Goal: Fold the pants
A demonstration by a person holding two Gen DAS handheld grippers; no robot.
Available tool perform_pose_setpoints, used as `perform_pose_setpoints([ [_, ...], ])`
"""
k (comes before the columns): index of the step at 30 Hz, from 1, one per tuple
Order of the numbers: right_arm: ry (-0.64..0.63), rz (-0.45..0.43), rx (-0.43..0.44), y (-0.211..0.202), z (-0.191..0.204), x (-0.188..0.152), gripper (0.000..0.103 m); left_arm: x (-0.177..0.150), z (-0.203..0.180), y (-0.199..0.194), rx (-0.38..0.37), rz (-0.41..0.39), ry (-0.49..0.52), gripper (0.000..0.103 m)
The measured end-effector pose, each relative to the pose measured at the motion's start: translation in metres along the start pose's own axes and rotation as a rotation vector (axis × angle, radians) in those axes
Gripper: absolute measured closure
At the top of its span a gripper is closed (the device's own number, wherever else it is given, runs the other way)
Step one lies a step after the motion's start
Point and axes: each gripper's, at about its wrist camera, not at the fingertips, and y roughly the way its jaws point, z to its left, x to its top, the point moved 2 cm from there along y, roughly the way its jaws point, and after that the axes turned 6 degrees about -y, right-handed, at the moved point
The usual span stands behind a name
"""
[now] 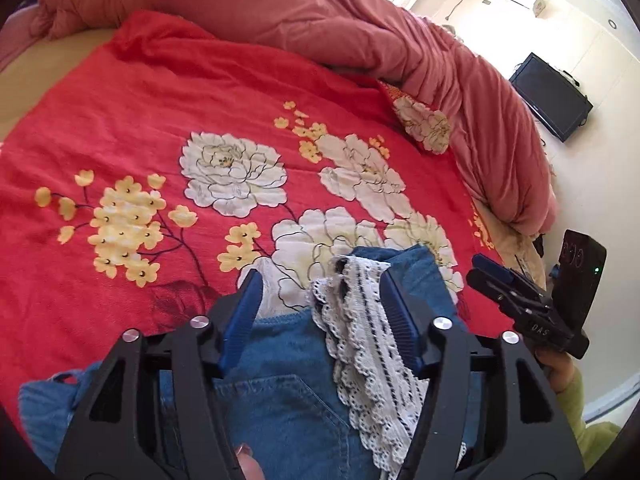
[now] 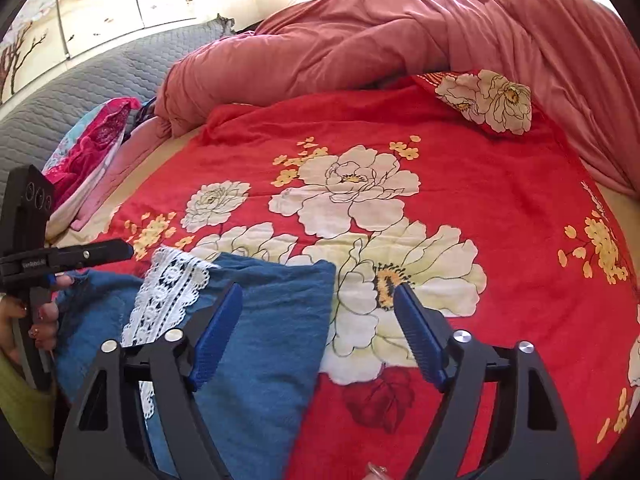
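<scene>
Blue denim pants [image 1: 280, 392] with a white lace strip [image 1: 368, 344] lie on the red floral bedspread [image 1: 168, 100]. My left gripper [image 1: 320, 280] is open just above the pants, its jaws either side of the lace and waist edge. In the right wrist view the pants [image 2: 264, 320] lie at lower left with the lace [image 2: 168, 292] across them. My right gripper [image 2: 318, 292] is open over the pants' right edge, left finger over denim, right finger over the bedspread [image 2: 500, 184]. Each gripper shows in the other's view: the right one [image 1: 492, 268] and the left one [image 2: 120, 246].
A bunched pink duvet [image 2: 400, 40] lies along the far side of the bed. A pillow [image 2: 92, 148] and grey headboard [image 2: 80, 84] are at the left. A black TV [image 1: 552, 96] hangs on the wall to the right.
</scene>
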Motion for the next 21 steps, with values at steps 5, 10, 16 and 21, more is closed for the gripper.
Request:
perform_pose_setpoints([
  [5, -0.041, 0.001, -0.02, -0.012, 0.012, -0.011, 0.016, -0.021, -0.011, -0.021, 0.043, -0.05, 0.029, 0.039],
  [10, -0.036, -0.014, -0.009, -0.027, 0.019, -0.023, 0.012, -0.052, -0.012, -0.035, 0.031, -0.043, -0.015, 0.037],
  [16, -0.036, -0.009, 0.026, -0.039, 0.029, -0.041, 0.012, -0.086, -0.024, -0.047, -0.021, -0.009, -0.068, 0.037],
  [21, -0.037, 0.0, 0.039, -0.049, 0.035, -0.059, 0.012, -0.109, -0.036, -0.053, -0.058, 0.026, -0.095, 0.037],
])
